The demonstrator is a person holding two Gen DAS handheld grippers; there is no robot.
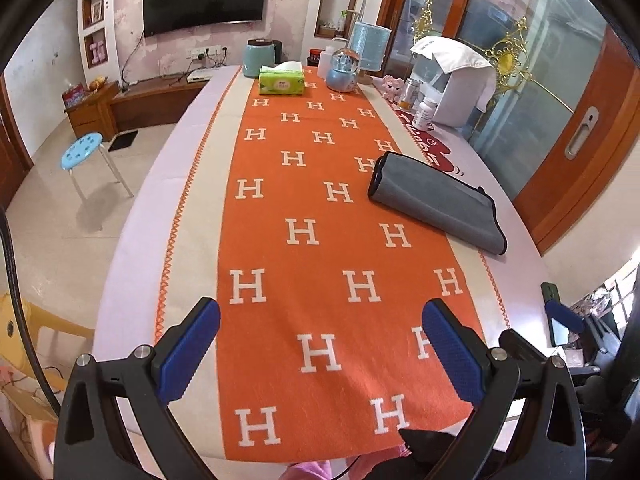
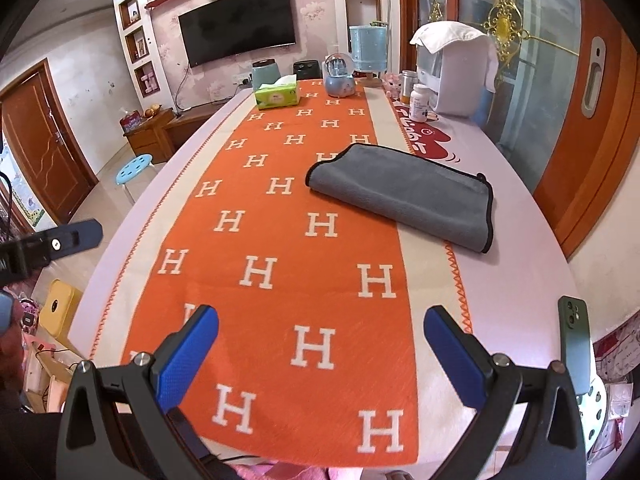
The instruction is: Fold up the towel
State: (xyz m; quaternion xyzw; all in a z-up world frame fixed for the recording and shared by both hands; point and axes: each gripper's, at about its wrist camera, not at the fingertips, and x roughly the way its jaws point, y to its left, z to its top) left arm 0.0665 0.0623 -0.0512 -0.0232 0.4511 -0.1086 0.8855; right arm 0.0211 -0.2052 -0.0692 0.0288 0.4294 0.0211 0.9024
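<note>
The grey towel (image 2: 404, 196) lies already doubled over on the right side of the table (image 2: 512, 184), half on the orange runner (image 2: 304, 264) and half on the pale cloth beyond it, its black-bound edge at the near right end. It looks like plush microfibre: light, limp, likely to sag and drape once lifted, with enough nap not to slip between rubber pads. I'd judge the bound corners at the near right end the best place to pinch, since the rolled fold on the far left offers nothing to grip. The left gripper (image 1: 320, 344) and the right gripper (image 2: 322, 350) both hang over the near end of the runner, jaws spread wide and empty, well short of the towel. The runner repeats a white letter H; red characters on the cloth far right are too distorted to read, as is the print on the green tissue pack (image 2: 278, 96).
</note>
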